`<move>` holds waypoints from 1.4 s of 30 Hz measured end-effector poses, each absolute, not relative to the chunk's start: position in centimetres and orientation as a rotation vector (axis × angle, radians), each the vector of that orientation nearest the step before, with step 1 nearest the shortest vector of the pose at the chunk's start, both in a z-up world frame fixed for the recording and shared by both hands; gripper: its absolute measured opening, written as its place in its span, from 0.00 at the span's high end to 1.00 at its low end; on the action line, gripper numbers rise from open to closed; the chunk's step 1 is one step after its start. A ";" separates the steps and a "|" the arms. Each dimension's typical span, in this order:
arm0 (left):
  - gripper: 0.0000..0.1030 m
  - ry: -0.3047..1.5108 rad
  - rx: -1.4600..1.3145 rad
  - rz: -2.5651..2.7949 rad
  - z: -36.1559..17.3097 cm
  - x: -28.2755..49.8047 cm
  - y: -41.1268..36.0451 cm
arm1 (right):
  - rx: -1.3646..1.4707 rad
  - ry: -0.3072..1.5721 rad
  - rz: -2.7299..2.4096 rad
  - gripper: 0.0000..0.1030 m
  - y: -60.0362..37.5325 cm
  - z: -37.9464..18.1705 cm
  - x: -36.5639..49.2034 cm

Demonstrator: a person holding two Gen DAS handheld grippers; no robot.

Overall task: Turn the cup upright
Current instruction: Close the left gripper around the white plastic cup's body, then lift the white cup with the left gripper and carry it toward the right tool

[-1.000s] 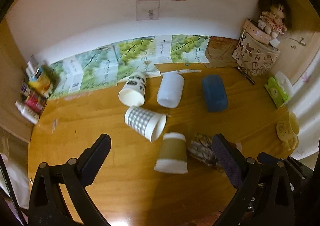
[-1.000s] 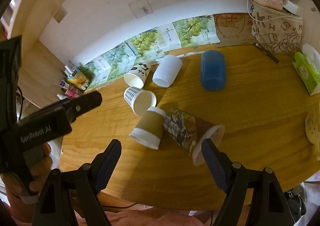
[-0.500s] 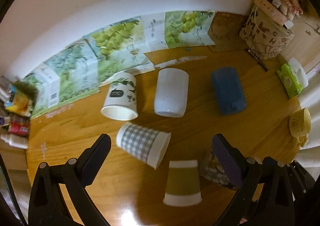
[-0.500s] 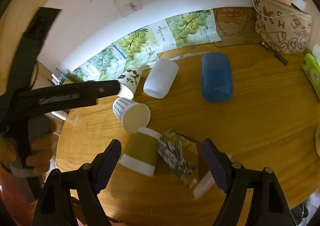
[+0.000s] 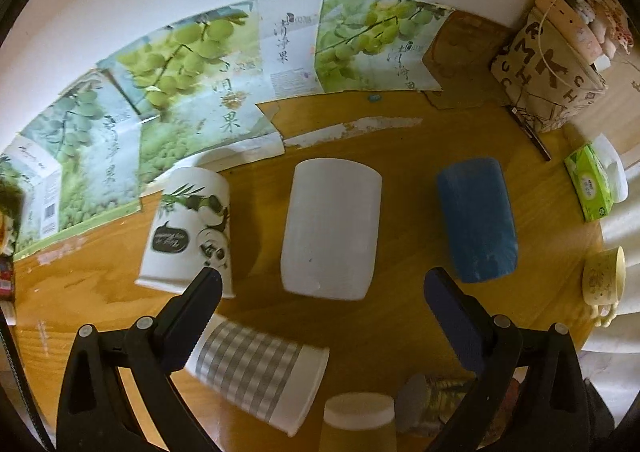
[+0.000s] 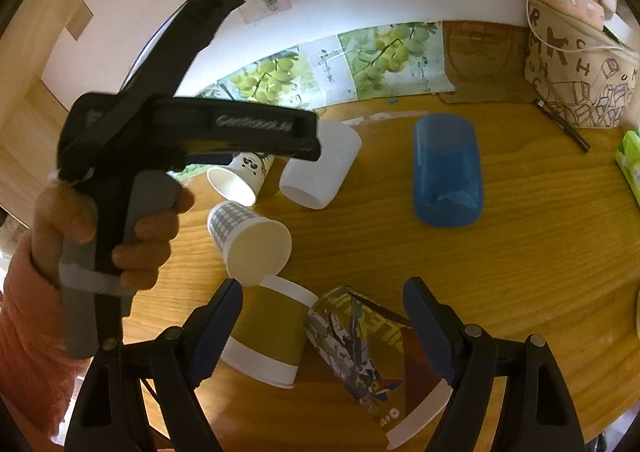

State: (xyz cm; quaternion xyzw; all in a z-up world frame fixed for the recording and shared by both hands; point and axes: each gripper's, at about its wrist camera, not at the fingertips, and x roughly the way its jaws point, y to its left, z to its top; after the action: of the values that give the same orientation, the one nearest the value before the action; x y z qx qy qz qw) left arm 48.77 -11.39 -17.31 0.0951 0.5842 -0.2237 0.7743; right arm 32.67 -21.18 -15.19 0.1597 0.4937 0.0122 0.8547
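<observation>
Left wrist view: left hand-held gripper (image 5: pixel 320 284) gapes above white cup (image 5: pixel 330 228); right hand-held gripper (image 6: pixel 322 296) likewise.

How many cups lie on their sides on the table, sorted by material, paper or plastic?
Paper cups: 4 (panda print cup, checked cup, olive-banded cup, camouflage print cup)
Plastic cups: 2 (white plastic cup, blue plastic cup)
Total: 6

cups lying on their sides: 6 (image 6: pixel 256 240) | small yellow mug at far right: 1 (image 5: pixel 604 276) | tissue packs: 1 (image 5: pixel 592 188) | printed bags: 1 (image 5: pixel 548 64)
</observation>
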 end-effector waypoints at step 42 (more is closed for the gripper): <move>0.31 1.365 0.245 -0.534 -21.9 50.6 -13.1 | 0.428 1.045 -0.112 0.19 -20.8 -16.0 30.7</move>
State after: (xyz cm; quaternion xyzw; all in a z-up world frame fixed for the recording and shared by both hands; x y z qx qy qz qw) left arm 50.56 -13.13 -21.95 0.1116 0.6216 -0.2429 0.7363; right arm 30.72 -20.80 -16.03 0.2029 0.4948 -0.0528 0.8433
